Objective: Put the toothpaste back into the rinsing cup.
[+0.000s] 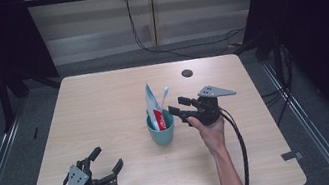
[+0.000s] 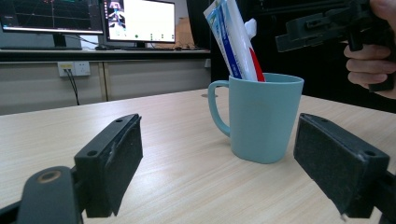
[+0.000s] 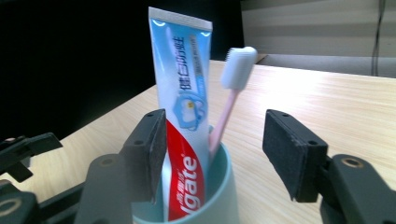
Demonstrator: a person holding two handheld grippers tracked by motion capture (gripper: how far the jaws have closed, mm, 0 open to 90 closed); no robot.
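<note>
A teal mug (image 1: 162, 132) stands near the middle of the wooden table (image 1: 102, 98). In it a blue, white and red toothpaste tube (image 1: 152, 105) and a pink toothbrush (image 1: 164, 94) stand upright. My right gripper (image 1: 176, 107) hovers just right of the mug at rim height, open, its jaws pointing at the tube and brush. In the right gripper view the toothpaste (image 3: 184, 93) and the toothbrush (image 3: 236, 70) rise from the mug (image 3: 224, 186) beyond the open pads, untouched. My left gripper (image 1: 108, 157) rests near the front left, open, facing the mug (image 2: 261, 119).
A dark round hole (image 1: 187, 73) sits in the table's far side. Tape marks (image 1: 292, 155) lie near the front corners. Behind the table run cables and a wall panel; monitors (image 2: 140, 21) stand on a bench in the left gripper view.
</note>
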